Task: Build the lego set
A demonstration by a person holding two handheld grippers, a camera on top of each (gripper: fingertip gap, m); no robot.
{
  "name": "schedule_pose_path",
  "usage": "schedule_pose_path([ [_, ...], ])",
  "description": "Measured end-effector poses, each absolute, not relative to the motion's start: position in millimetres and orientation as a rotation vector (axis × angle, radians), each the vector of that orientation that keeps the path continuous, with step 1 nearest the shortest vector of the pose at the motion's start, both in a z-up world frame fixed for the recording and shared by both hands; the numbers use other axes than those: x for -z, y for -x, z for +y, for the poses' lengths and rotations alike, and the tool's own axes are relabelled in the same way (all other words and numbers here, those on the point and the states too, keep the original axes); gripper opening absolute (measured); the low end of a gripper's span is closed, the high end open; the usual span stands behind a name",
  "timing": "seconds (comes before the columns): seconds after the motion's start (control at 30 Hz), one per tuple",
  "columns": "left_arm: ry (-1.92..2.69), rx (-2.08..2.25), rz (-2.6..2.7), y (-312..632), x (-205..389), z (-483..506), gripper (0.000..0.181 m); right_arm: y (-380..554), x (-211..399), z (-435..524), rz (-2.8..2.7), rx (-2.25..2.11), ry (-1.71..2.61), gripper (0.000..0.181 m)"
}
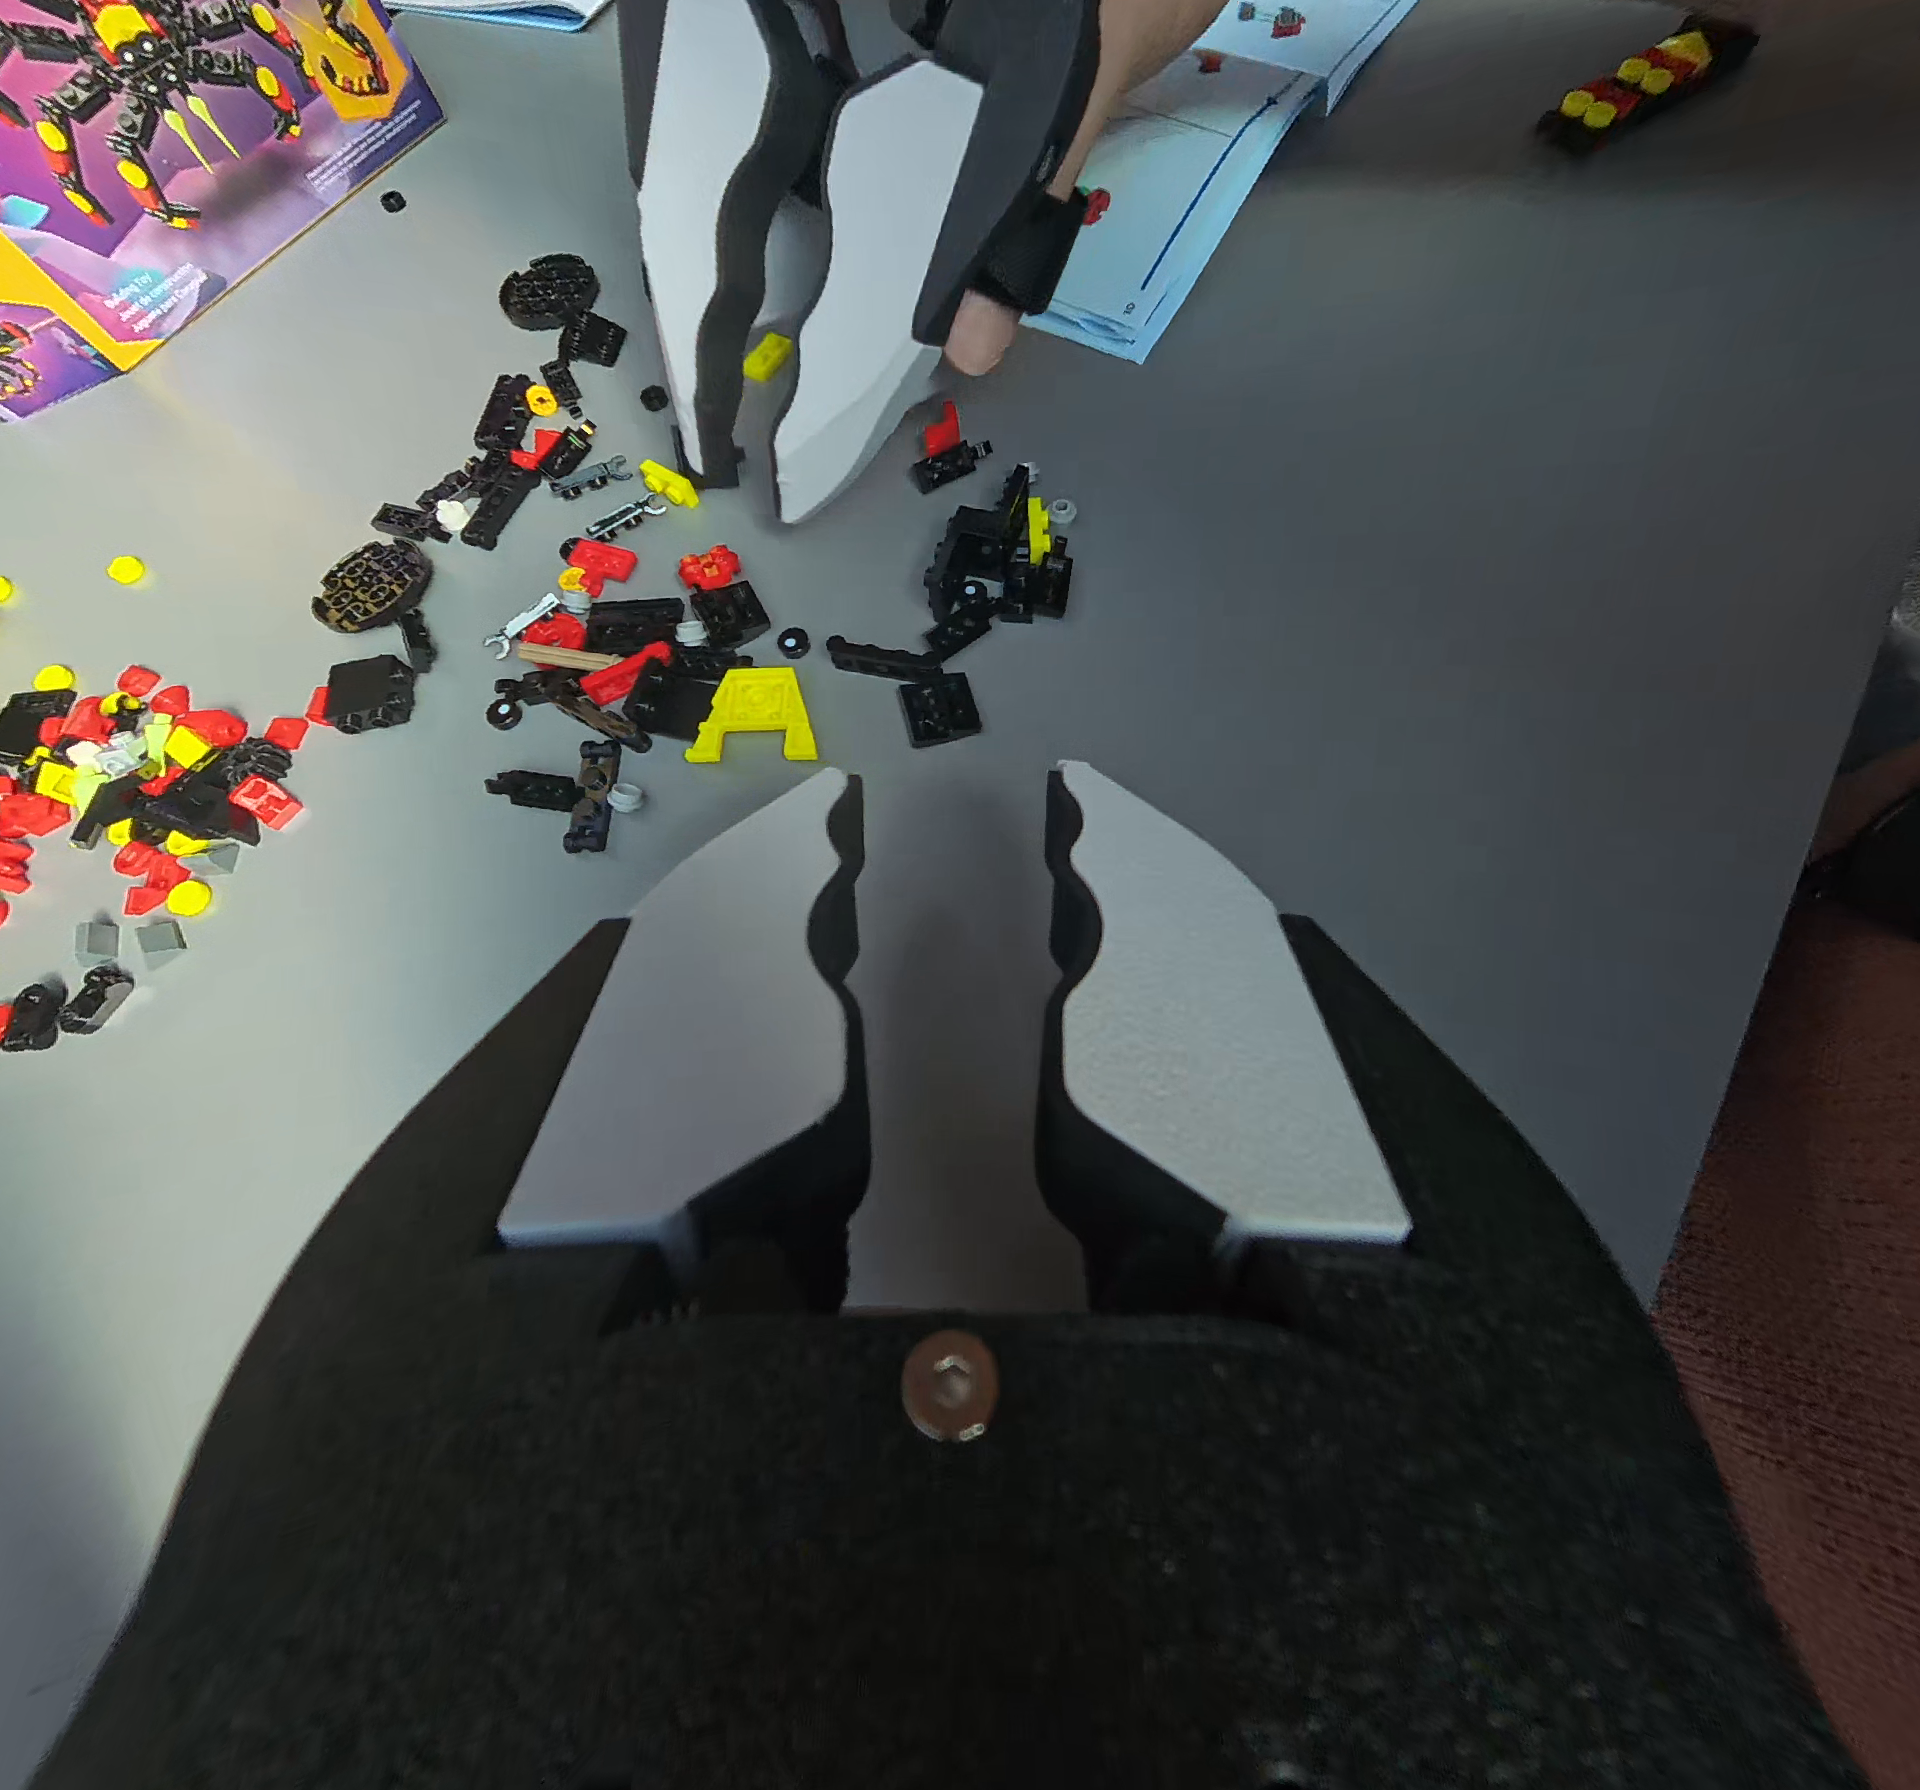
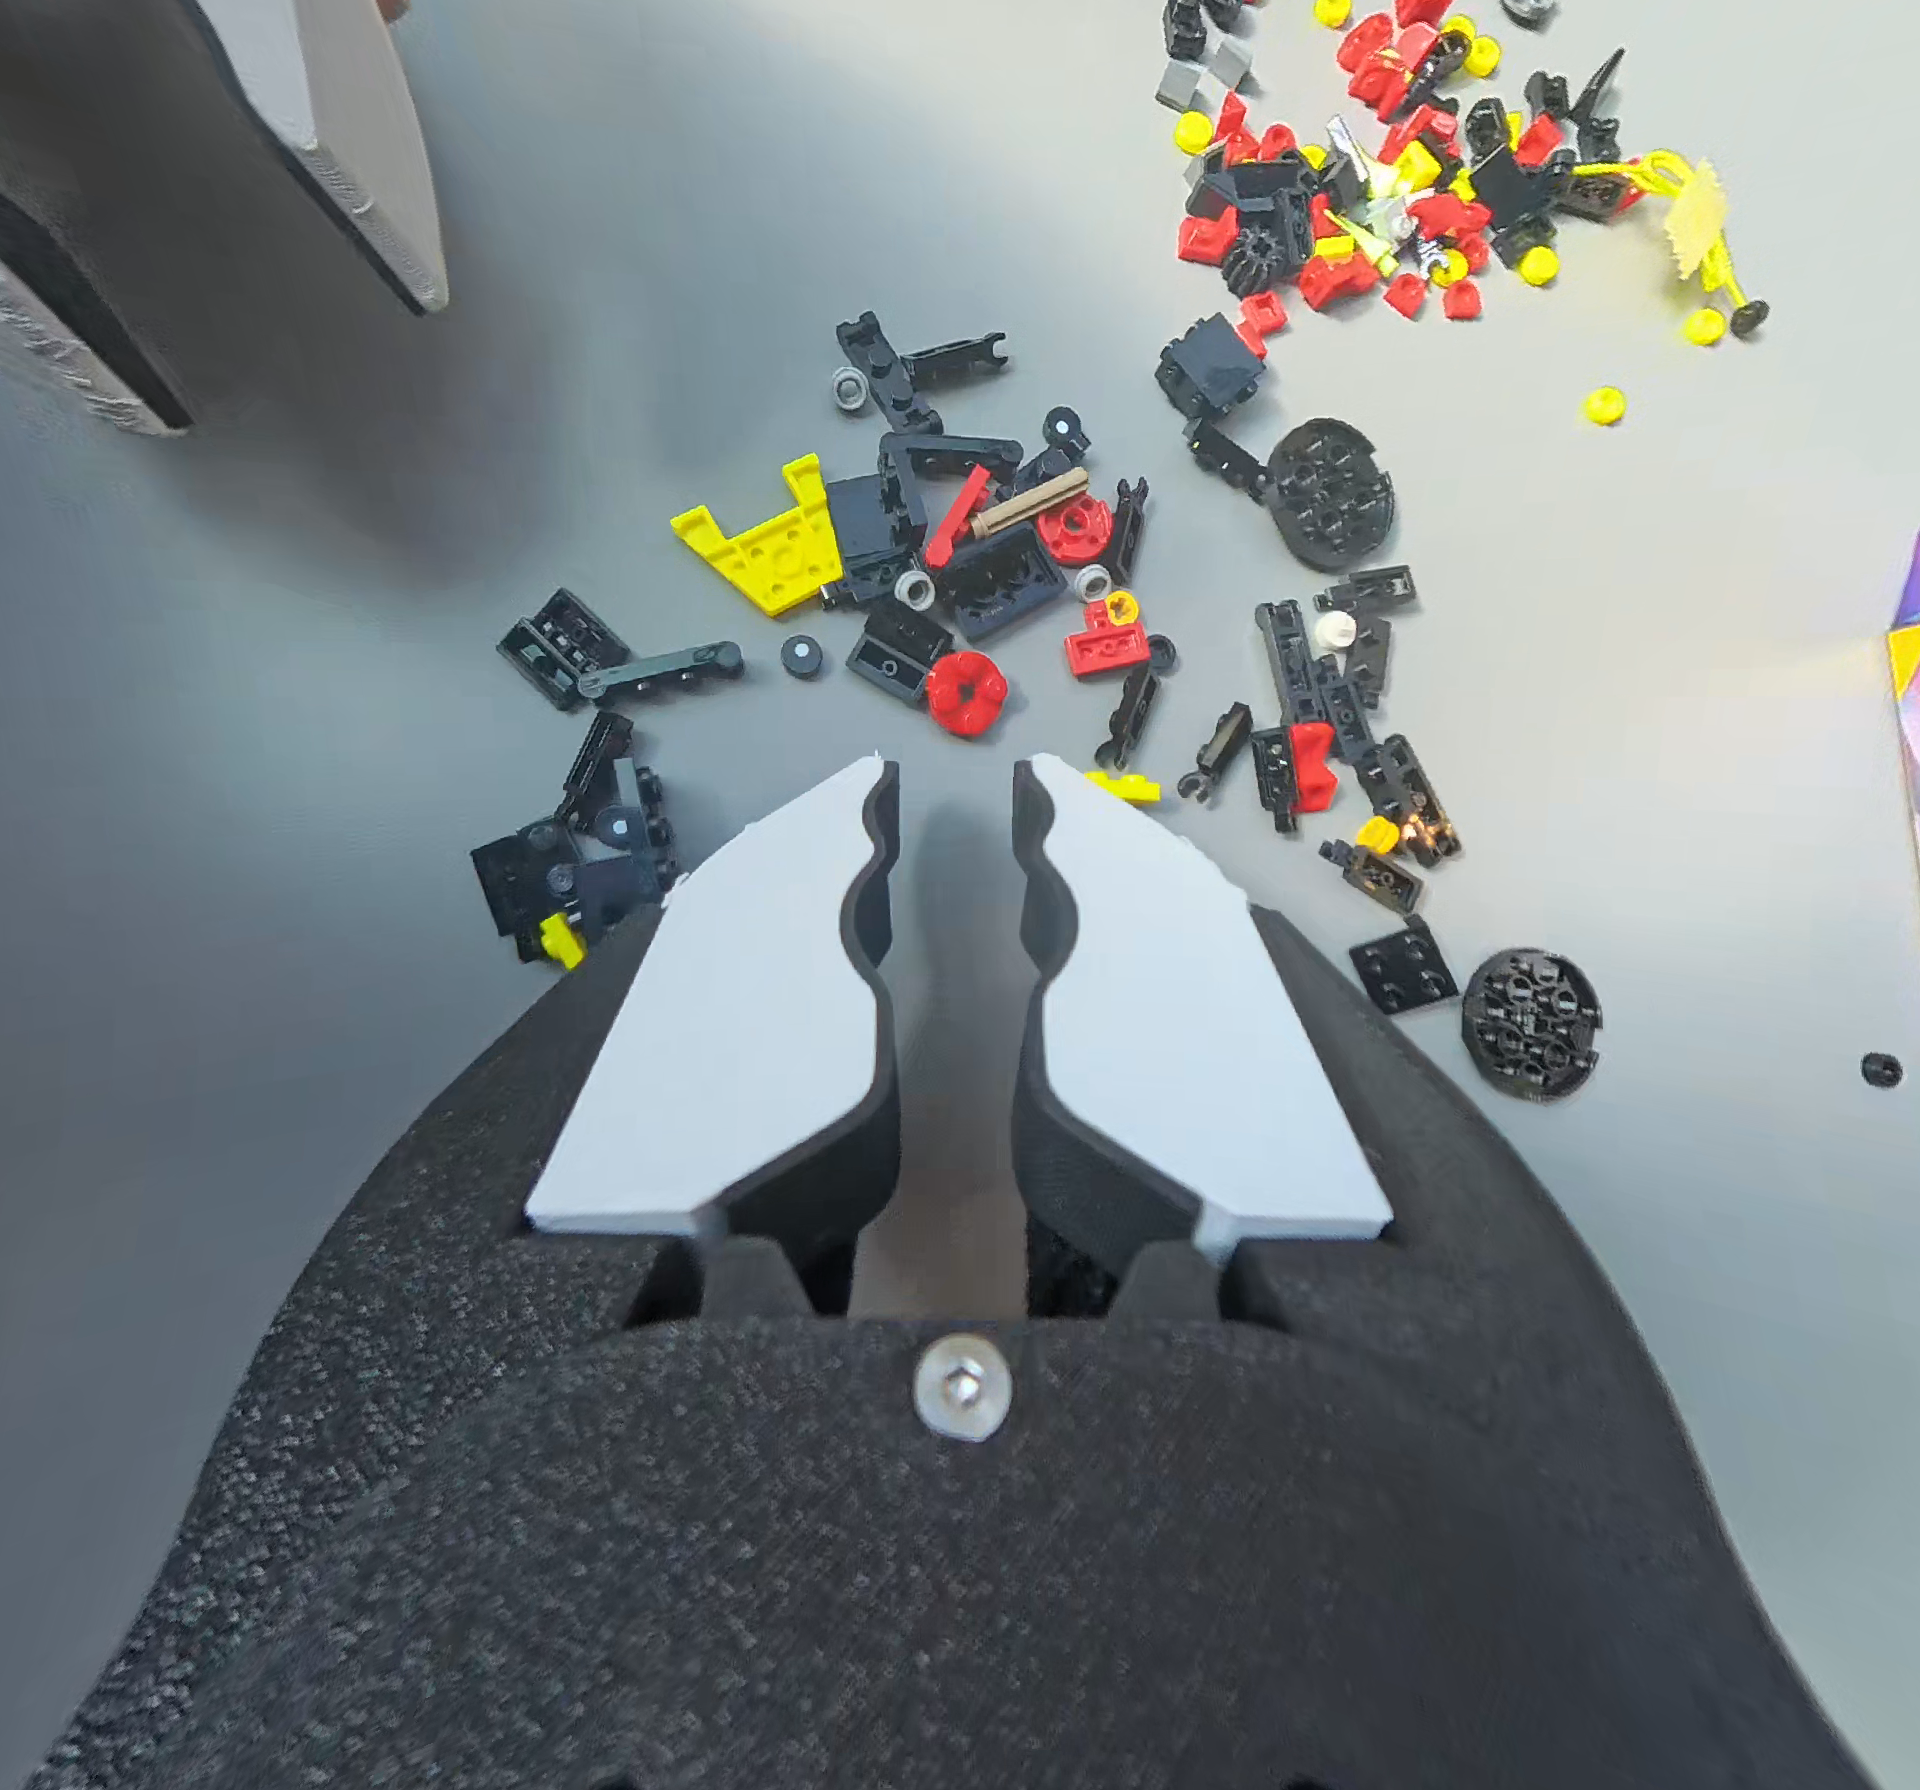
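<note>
Left wrist view. The left tongs [image 1: 954,784] hang released and empty over bare grey desk [image 1: 1455,545], just short of the central heap of loose bricks [image 1: 665,639]. Across the heap, the right tongs [image 1: 764,483], held by a gloved hand [image 1: 1039,234], point tips-down among the pieces, parted, beside a small yellow plate [image 1: 670,483]; another small yellow piece [image 1: 767,356] shows in the gap between their fingers, but whether it is gripped cannot be told. A second heap of red, yellow and black parts [image 1: 135,784] lies toward the desk's left edge. The box [image 1: 156,109], two instruction booklets [image 1: 1195,182] and a partly built black, red and yellow strip [image 1: 1642,83] lie toward the far edge.

Right wrist view. The right tongs [image 2: 956,774] are released, with nothing between the tips; the small yellow plate [image 2: 1127,786] lies just outside the right finger. A yellow wedge plate [image 2: 769,545] and a red round piece [image 2: 966,693] lie just beyond.

The step in hand appears to be picking one small part. It would go best by shifting sideways to straddle the piece, lowering squarely, and closing gently on its opposite edges so it does not skid or tip.
</note>
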State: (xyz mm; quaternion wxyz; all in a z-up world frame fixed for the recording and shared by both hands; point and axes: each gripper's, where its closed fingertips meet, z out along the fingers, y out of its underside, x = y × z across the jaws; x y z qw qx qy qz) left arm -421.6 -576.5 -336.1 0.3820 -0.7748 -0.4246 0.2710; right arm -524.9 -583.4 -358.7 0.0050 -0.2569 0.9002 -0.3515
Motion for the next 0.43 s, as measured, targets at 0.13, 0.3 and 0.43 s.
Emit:
schedule_pose_path([
  [0.13,1.975,-0.668,-1.056,414.9,337.6,-576.6,0.033,523.8,366.4,-594.2,2.801,1.061,0.816,0.026],
  [0.3,1.938,-0.631,-1.055,409.6,338.5,-579.9,0.033,521.4,371.1,-602.1,2.763,1.014,0.837,0.026],
  [0.43,1.921,-0.61,-1.054,404.9,338.0,-580.8,0.033,520.3,372.5,-605.9,2.694,0.995,0.809,0.024],
])
